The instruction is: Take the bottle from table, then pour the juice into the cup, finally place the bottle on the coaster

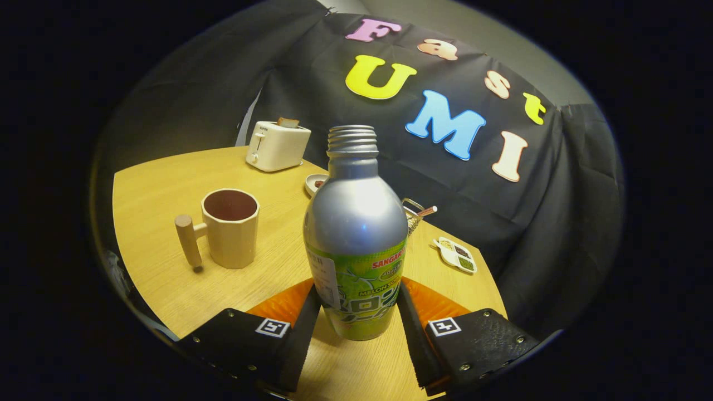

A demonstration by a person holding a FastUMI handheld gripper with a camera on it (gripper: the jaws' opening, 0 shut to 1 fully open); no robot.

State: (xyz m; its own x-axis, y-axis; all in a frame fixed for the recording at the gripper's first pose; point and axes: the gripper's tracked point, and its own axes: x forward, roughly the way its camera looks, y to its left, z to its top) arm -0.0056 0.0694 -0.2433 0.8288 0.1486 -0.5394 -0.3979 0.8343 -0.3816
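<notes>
The gripper (359,317) pinches the bottle (356,234) upright between both fingers; the coaster (440,303) lies just behind the bottle; the cup (229,227) stands ahead to the left.

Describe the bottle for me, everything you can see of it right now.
The bottle looks like silver metal, with a threaded neck, no cap on, and a green label round its lower body. It stands upright between the fingers of the gripper, which press on its two sides. Its base looks to be over the orange coaster; contact with the coaster is unclear. The cup stands apart, beyond the fingers.
</notes>
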